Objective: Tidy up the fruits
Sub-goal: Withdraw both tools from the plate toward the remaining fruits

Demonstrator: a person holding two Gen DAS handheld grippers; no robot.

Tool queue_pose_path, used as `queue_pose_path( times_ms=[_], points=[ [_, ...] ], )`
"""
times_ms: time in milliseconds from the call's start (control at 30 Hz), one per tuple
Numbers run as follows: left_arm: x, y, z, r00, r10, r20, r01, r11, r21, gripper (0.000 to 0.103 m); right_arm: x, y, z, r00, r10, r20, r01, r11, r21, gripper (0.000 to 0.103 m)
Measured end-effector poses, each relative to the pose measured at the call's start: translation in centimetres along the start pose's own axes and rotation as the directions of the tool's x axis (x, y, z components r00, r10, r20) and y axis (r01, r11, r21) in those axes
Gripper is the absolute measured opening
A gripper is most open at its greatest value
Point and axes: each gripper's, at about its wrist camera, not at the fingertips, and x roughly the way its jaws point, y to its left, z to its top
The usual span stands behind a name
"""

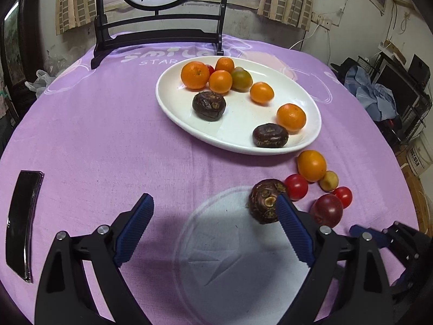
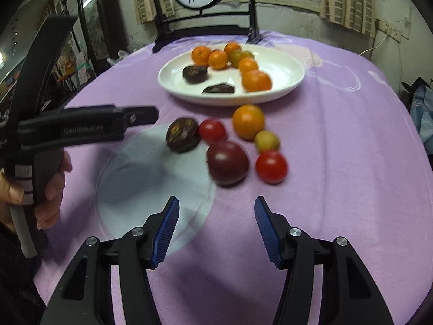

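Six loose fruits (image 2: 228,162) (one dark, knobbly)

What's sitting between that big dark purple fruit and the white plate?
In the right wrist view, a small red tomato and an orange citrus fruit lie on the cloth between the dark purple round fruit and the white oval plate.

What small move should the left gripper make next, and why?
Probably shift the left gripper slightly right to centre on the dark water chestnut. Its jaws are open and empty, and the chestnut lies by the right finger, off the white plate.
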Motion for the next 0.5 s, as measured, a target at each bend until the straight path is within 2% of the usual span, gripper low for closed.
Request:
queue_pose_path(
  times_ms=[200, 400, 500],
  points=[
    [1.0, 0.8, 0.1, 0.999, -0.023, -0.029, 0.023, 1.0, -0.009, 0.089, 1.7, 0.5, 1.1, 0.999, -0.048, -0.018, 0.048, 0.999, -0.01, 0.059],
    [0.5, 1.5, 0.5, 0.999, -0.041, -0.013, 0.041, 0.998, -0.042, 0.09, 3.1, 0.5, 2.9, 0.996, -0.092, -0.018, 0.092, 0.996, -0.002, 0.059],
    [0.9, 1.7, 0.5, 0.998, -0.053, -0.033, 0.051, 0.997, -0.057, 0.09, 3.5, 0.5, 3.4, 0.996, -0.087, -0.01, 0.087, 0.996, 0.005, 0.06]
  ],
)
